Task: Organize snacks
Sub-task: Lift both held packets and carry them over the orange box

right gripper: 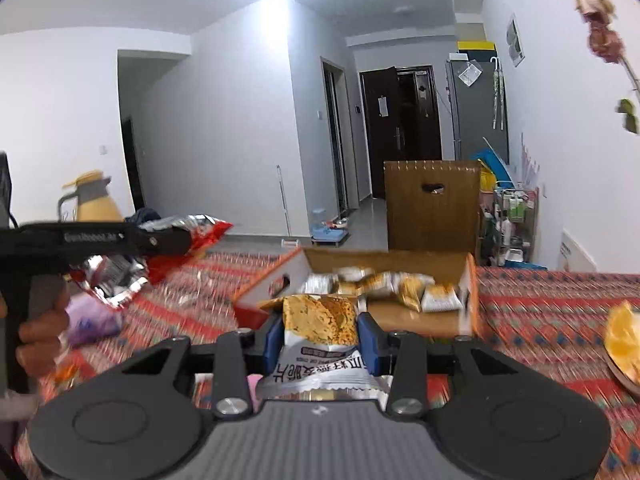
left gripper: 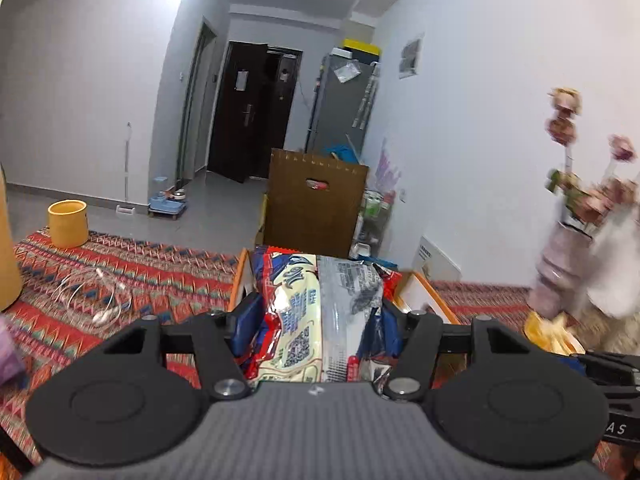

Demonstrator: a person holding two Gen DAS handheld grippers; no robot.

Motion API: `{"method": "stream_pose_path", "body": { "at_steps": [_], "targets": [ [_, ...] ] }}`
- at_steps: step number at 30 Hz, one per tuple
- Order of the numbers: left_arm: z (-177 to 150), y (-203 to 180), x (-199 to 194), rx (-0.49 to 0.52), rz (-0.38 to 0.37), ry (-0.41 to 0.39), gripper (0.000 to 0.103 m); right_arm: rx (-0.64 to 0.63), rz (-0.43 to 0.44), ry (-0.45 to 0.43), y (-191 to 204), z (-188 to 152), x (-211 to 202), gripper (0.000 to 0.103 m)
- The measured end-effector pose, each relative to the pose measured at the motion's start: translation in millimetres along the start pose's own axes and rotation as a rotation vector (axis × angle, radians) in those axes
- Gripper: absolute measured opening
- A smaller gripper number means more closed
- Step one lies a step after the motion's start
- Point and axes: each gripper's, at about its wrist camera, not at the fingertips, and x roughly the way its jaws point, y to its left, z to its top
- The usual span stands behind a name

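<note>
Risk of collision or dropped packets above the cardboard box (right gripper: 384, 256): left claw (left gripper: 316, 316) clenched on red snack bag (left gripper: 320, 312), right claw (right gripper: 320, 338) clenched on cracker packet (right gripper: 320, 320), both converging near the rim.

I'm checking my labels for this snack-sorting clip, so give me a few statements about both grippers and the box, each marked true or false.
1. The right gripper is shut on a cracker packet. True.
2. The left gripper is open and holds nothing. False: it grips a red and white snack bag.
3. The cardboard box already holds several small packets. True.
4. The tablecloth is plain white. False: it is red and patterned.
</note>
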Motion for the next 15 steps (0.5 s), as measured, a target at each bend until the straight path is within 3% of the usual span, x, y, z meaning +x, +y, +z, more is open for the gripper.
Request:
{"method": "stream_pose_path", "body": {
  "at_steps": [7, 11, 15],
  "targets": [
    [15.6, 25.9, 109.1, -0.067, 0.004, 0.066, 0.060, 0.055, -0.011, 0.063, -17.5, 33.5, 122.5, 0.039],
    [8.1, 43.4, 164.5, -0.105, 0.022, 0.119, 0.061, 0.124, 0.000, 0.142, -27.9, 30.0, 187.6, 0.039],
    [-4.3, 56.1, 200.9, -0.109, 0.039, 0.181, 0.061, 0.125, -0.041, 0.203, -27.5, 15.8, 235.7, 0.039]
  ]
}}
